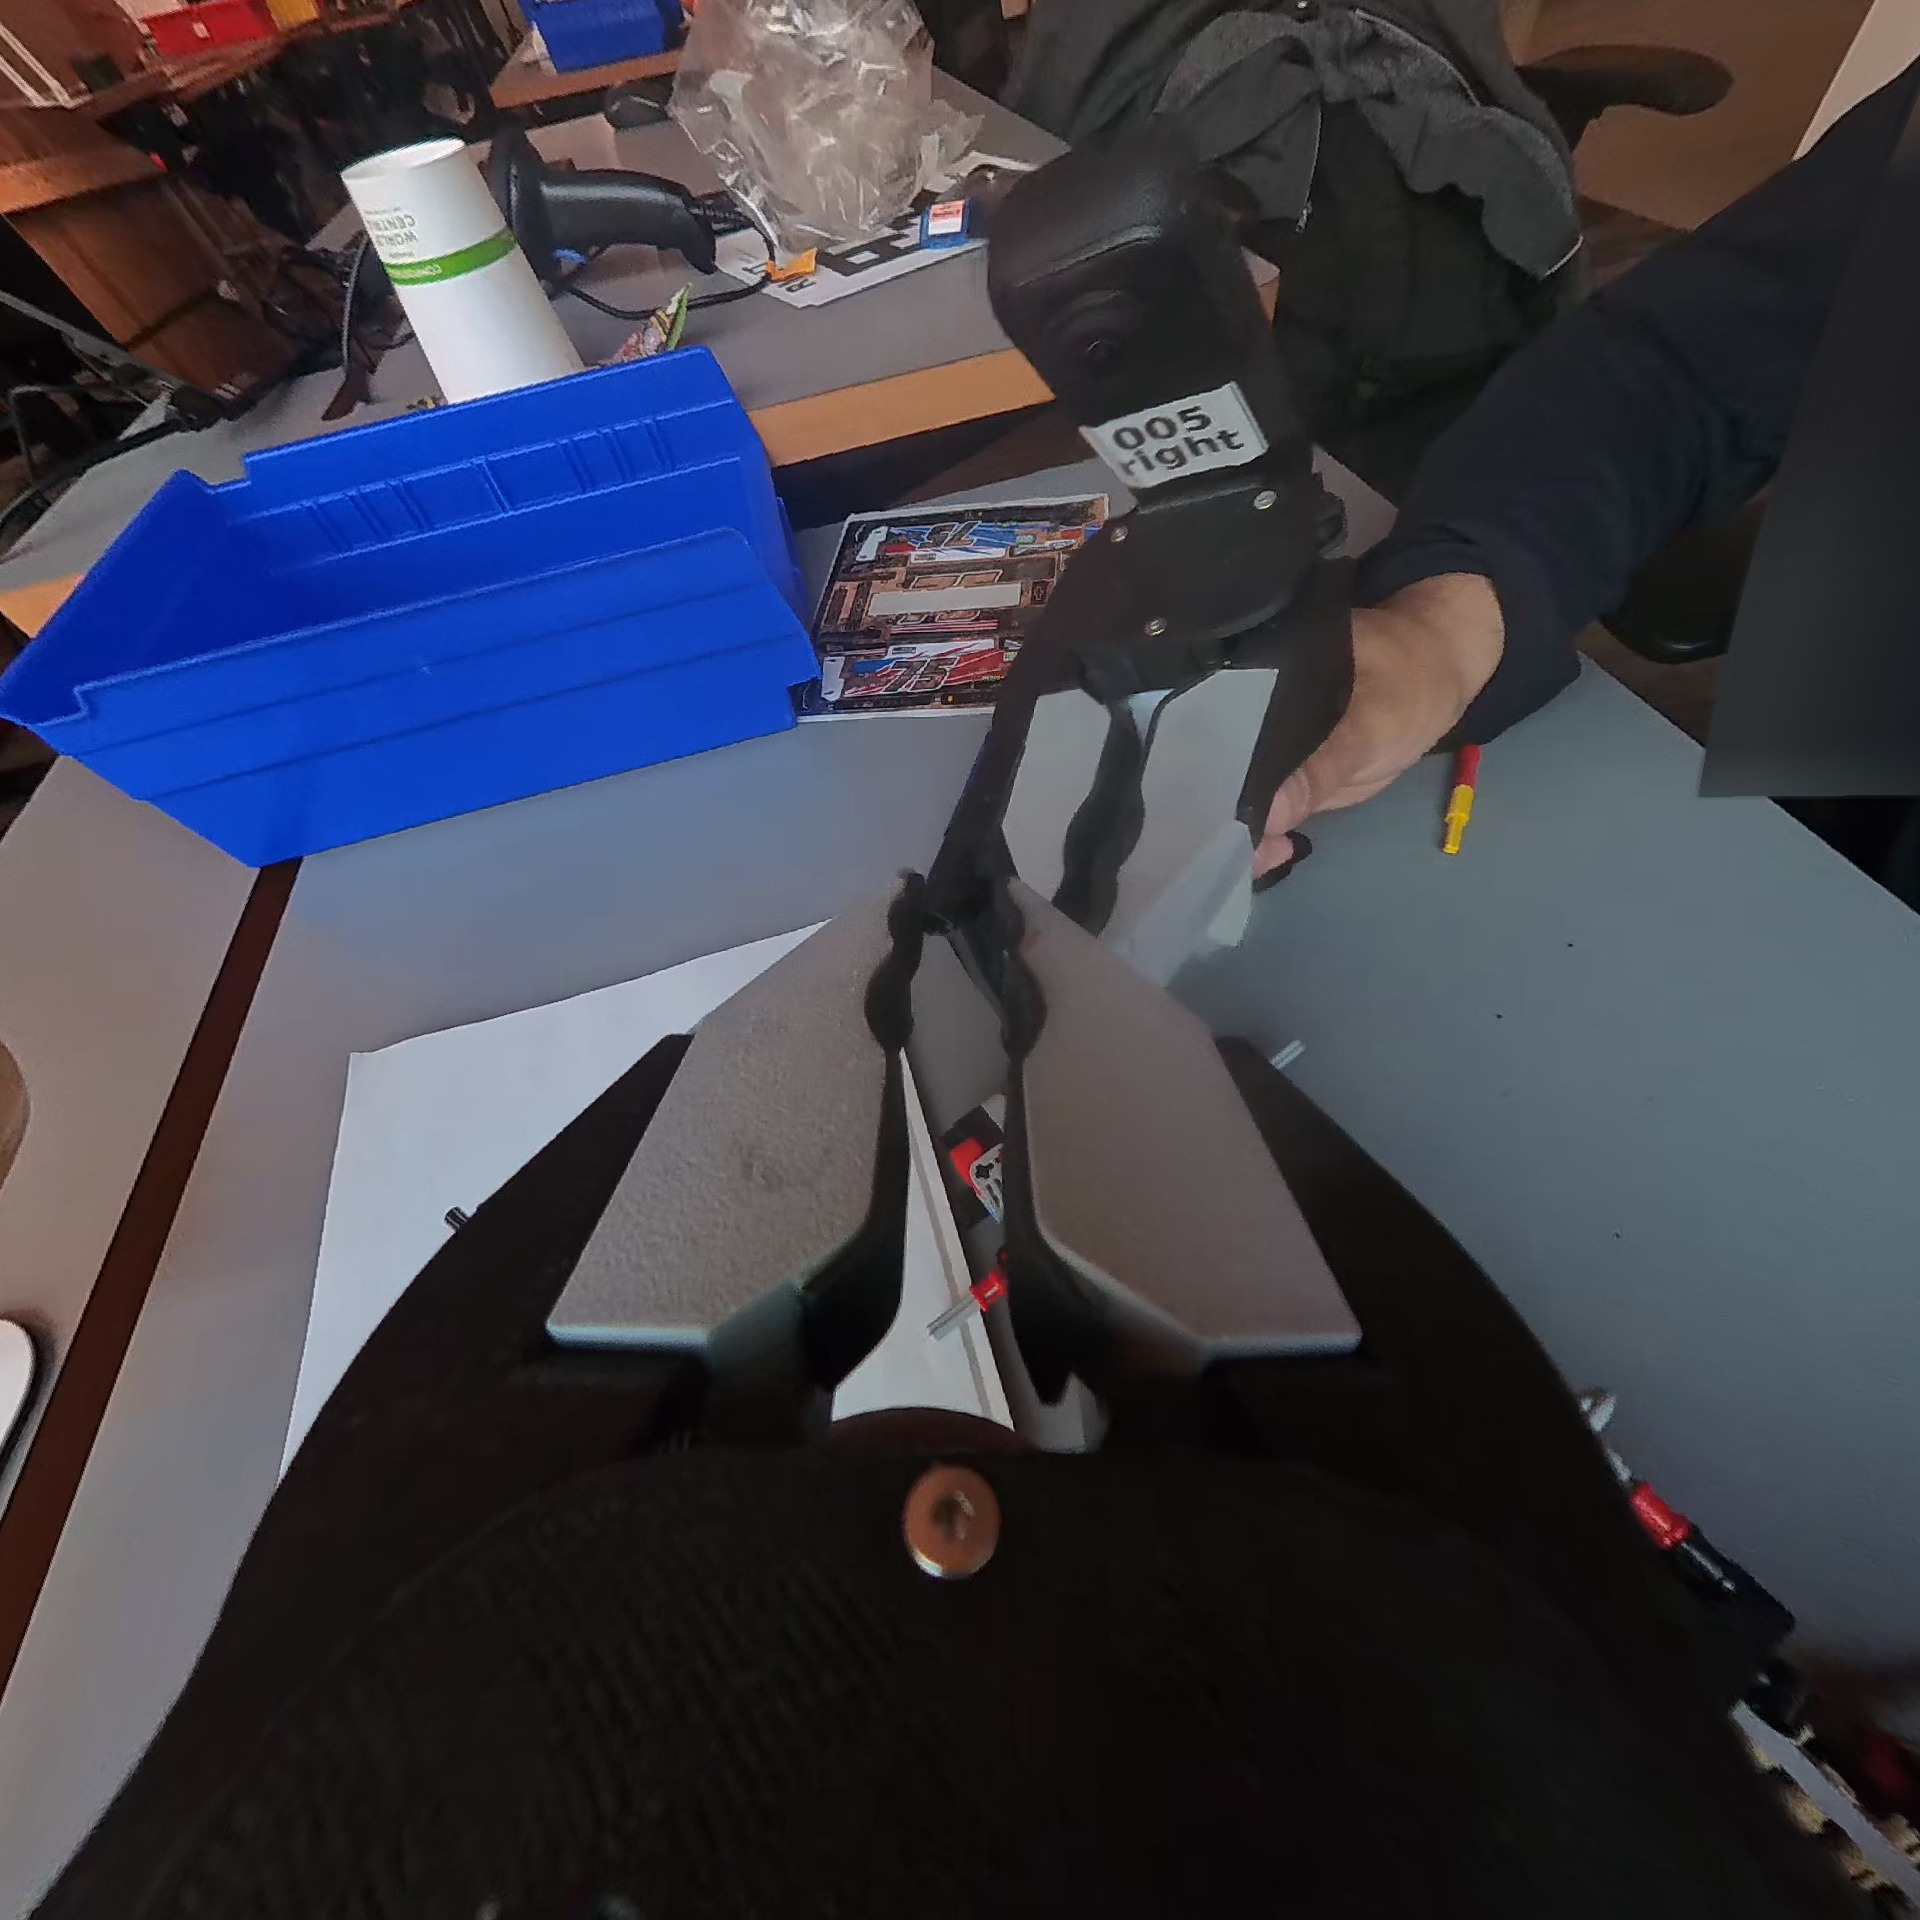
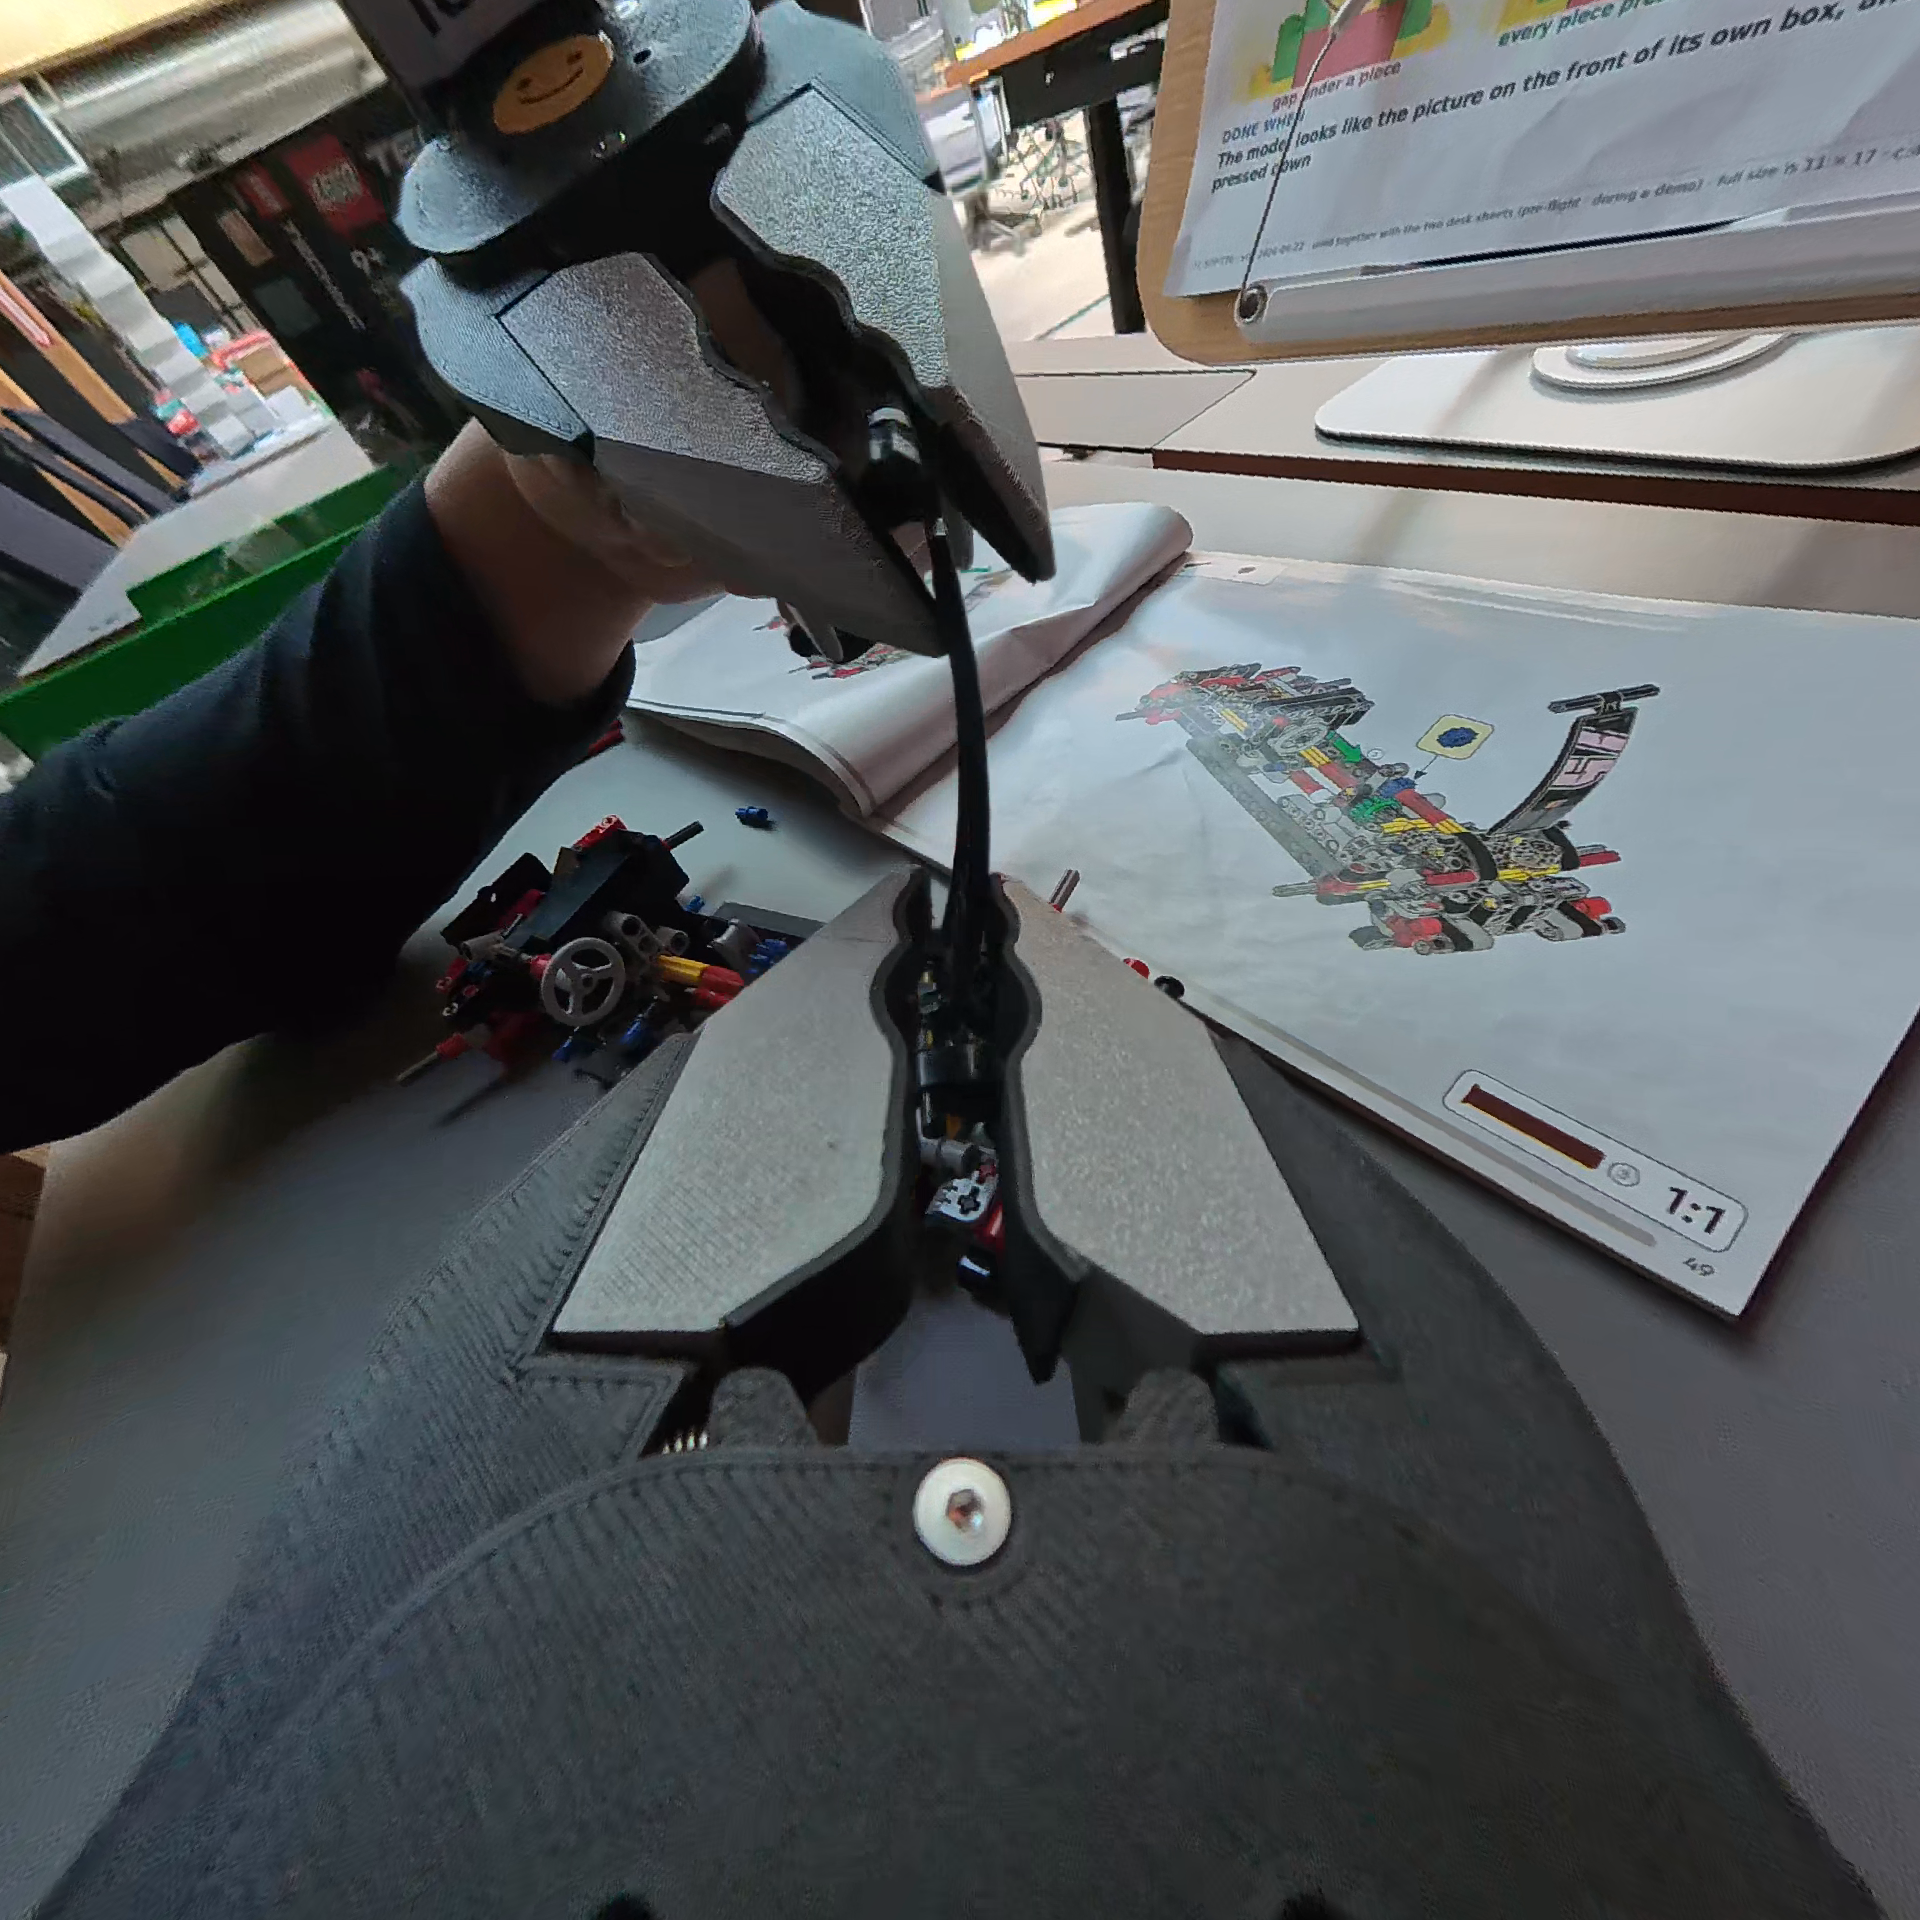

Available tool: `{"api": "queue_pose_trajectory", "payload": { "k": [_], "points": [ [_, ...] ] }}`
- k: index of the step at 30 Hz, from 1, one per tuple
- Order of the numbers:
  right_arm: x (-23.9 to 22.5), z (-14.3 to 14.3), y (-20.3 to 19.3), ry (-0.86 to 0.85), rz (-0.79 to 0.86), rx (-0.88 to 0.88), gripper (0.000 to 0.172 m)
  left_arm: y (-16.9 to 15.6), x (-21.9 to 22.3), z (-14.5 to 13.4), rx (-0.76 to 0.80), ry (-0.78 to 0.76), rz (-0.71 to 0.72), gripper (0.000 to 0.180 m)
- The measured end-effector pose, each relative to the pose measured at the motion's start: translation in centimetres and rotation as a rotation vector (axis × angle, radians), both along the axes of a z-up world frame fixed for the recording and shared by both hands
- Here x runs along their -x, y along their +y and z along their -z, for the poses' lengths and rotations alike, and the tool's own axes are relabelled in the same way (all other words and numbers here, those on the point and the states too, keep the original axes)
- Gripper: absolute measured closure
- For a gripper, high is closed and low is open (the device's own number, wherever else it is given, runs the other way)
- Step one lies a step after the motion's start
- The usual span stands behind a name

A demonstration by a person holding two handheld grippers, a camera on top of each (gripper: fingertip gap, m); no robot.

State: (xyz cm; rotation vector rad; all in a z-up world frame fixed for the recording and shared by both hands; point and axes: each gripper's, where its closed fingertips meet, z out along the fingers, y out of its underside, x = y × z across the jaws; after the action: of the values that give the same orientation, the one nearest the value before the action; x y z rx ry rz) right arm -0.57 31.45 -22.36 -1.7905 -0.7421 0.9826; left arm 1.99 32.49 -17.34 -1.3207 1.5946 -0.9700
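A thin black flexible tube (image 2: 971, 748) runs between both grippers. My right gripper (image 2: 961, 896) is shut on its lower end, and its pads press the tube just above the table. My left gripper (image 2: 977, 582) comes in from above and is shut on the tube's upper end, where a black connector (image 2: 891, 447) sits between its fingers. In the left wrist view, my left gripper (image 1: 951, 914) pinches a thin black piece (image 1: 948, 920) at its tips. The right gripper (image 1: 1091, 894) is right behind it, held by a hand (image 1: 1392, 707).
A blue bin (image 1: 416, 644), a sticker sheet (image 1: 935, 603), a white paper cup (image 1: 457, 270) and a red-yellow pin (image 1: 1460, 800) are on the grey table. An open instruction booklet (image 2: 1455, 831), a pile of small building parts (image 2: 582, 956) and a green bin (image 2: 208, 623) lie around the grippers. Some 6 cm of space lies between my two pairs of fingers.
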Motion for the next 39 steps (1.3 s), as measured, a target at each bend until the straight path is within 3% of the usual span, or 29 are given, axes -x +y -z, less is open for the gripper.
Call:
{"api": "queue_pose_trajectory", "payload": {
  "k": [11, 16, 19, 22, 25, 27, 34, 39],
  "points": [
    [-0.1, 0.0, -0.1, -0.006, -0.008, -0.002, 0.171, 0.0, -0.2, -0.8, -0.012, -0.003, -0.028, 0.158],
    [0.0, 0.0, -0.1, -0.013, 0.005, -0.01, 0.171, 0.7, 1.4, -1.7, -0.103, 0.057, -0.099, 0.149],
    [0.0, 0.0, -0.1, -0.007, 0.009, -0.006, 0.172, 1.9, 3.1, -3.2, -0.139, 0.099, -0.221, 0.149],
    [0.0, -0.1, 0.0, -0.003, 0.019, -0.002, 0.172, 3.2, 4.1, -4.2, -0.064, 0.171, -0.419, 0.14],
    [0.1, -0.1, 0.1, 0.005, 0.029, 0.004, 0.172, 0.6, 2.7, -4.5, -0.006, 0.203, -0.386, 0.129],
    [0.1, -0.1, 0.0, 0.003, 0.032, 0.004, 0.171, -0.8, 1.8, -4.1, -0.06, 0.251, -0.362, 0.125],
    [0.0, 0.0, 0.0, 0.0, 0.028, 0.001, 0.172, 0.2, 1.2, 0.0, -0.237, 0.443, -0.366, 0.159],
    [0.0, 0.1, -0.1, 0.001, 0.016, 0.006, 0.171, 0.1, 0.4, 0.0, -0.161, 0.332, -0.272, 0.165]
  ]
}}
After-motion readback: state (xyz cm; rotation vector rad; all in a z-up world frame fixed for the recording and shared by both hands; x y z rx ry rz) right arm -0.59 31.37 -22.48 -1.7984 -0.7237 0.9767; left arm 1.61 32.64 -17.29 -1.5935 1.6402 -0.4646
